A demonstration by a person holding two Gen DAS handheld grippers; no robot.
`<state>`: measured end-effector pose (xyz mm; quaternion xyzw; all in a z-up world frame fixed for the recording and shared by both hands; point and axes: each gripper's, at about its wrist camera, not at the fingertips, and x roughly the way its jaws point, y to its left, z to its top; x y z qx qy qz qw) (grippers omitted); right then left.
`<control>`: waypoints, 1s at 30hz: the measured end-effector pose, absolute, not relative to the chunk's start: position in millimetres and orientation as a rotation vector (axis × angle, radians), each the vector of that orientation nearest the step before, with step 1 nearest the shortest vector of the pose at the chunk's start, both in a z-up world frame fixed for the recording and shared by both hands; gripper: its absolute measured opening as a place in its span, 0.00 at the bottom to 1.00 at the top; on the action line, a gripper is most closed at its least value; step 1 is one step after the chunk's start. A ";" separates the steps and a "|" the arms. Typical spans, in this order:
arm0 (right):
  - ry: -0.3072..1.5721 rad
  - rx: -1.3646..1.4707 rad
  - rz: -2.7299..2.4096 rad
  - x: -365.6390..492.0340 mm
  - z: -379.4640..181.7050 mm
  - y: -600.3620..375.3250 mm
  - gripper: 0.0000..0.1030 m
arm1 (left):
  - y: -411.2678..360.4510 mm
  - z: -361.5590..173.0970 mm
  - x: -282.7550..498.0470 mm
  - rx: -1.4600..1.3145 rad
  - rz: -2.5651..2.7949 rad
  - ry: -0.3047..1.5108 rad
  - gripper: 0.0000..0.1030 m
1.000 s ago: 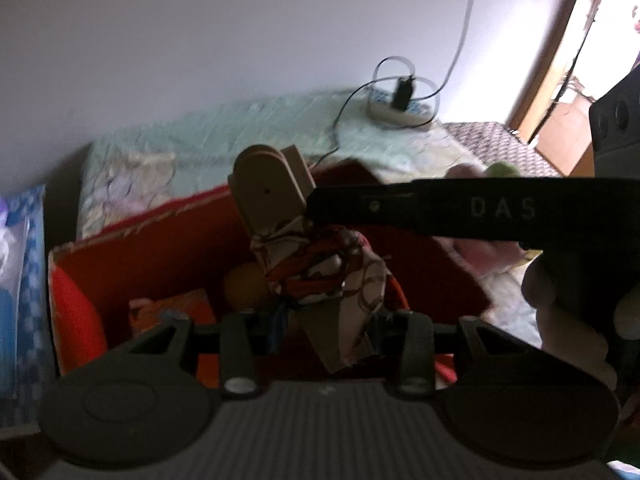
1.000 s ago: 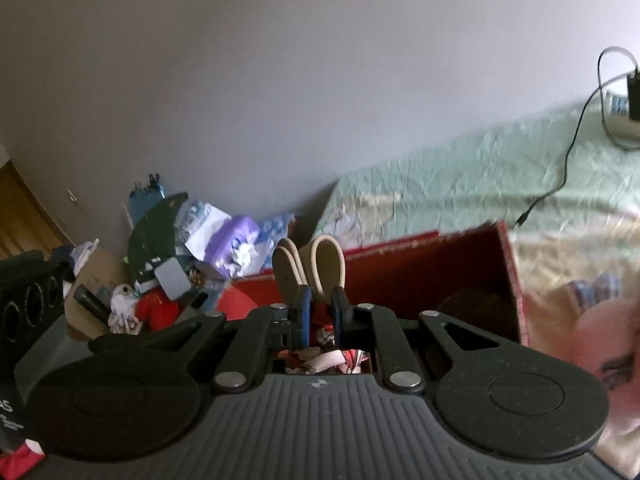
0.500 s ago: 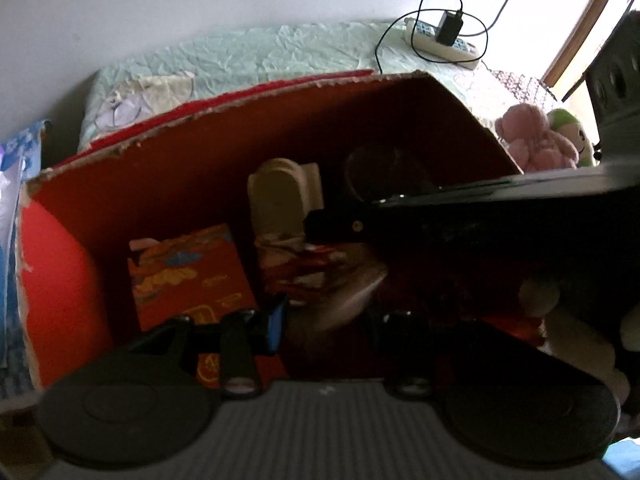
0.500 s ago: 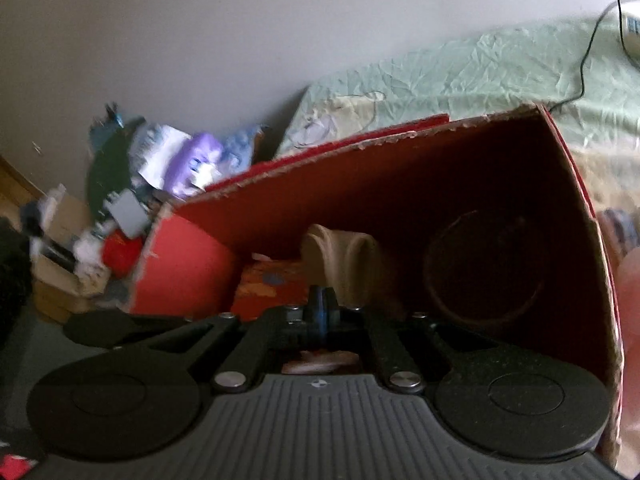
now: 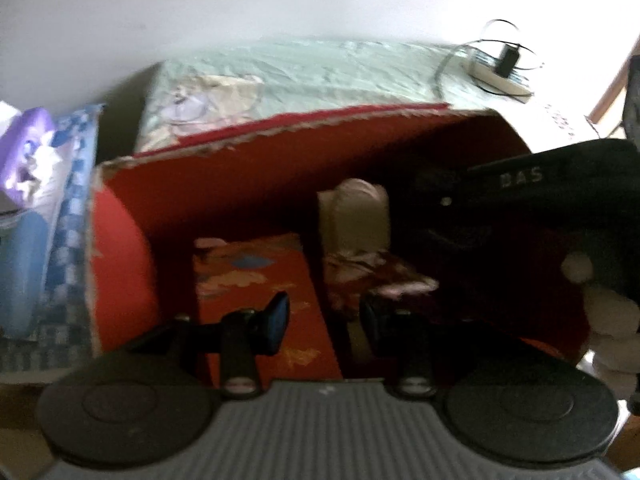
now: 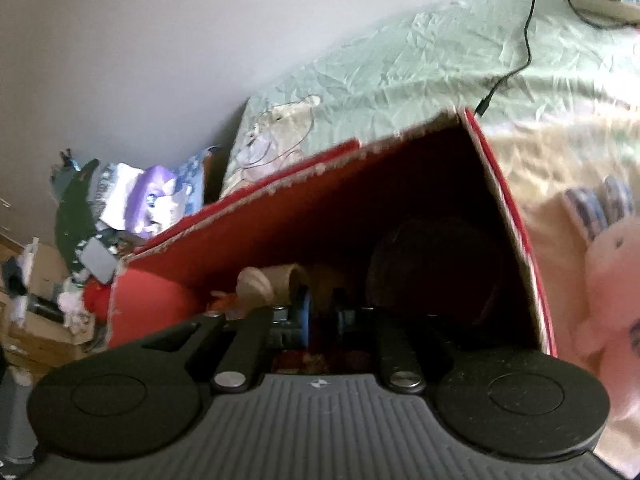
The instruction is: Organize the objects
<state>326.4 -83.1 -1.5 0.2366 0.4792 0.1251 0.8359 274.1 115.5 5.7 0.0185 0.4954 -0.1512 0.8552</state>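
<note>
- Left wrist view alone showed the right gripper (image 5: 520, 196) as a dark bar over the red cardboard box (image 5: 280, 148), plus an orange printed packet (image 5: 256, 280) lying flat inside.
- Left gripper (image 5: 324, 320): jaws wide, empty.
- Beige slippers (image 5: 356, 216) upright against the far wall; patterned cloth (image 5: 376, 280) crumpled just beside them.
- Right gripper, own view (image 6: 322, 312): jaws narrowly apart, empty.
- Wrinkled green bedsheet (image 6: 400, 80); pink plush toy (image 6: 612, 280) right of the box.
</note>
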 end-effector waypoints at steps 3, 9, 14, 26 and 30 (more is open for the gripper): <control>1.019 0.536 0.283 338.8 -4.5 -79.9 0.15 | 118.9 5.0 279.1 0.036 -0.281 1.042 0.38; 1.106 0.419 0.400 348.7 -12.4 -54.1 0.15 | 123.7 -2.0 284.3 0.055 -0.234 1.057 0.38; 1.079 0.318 0.397 343.7 -6.7 -40.5 0.15 | 129.2 -5.8 288.7 0.049 -0.204 1.063 0.39; 0.972 0.451 0.425 357.9 -10.1 -35.2 0.16 | 126.2 -8.9 293.0 0.083 -0.172 1.082 0.52; 1.067 0.406 0.429 359.9 -20.8 -24.7 0.16 | 126.0 -9.3 293.6 0.083 -0.165 1.084 0.55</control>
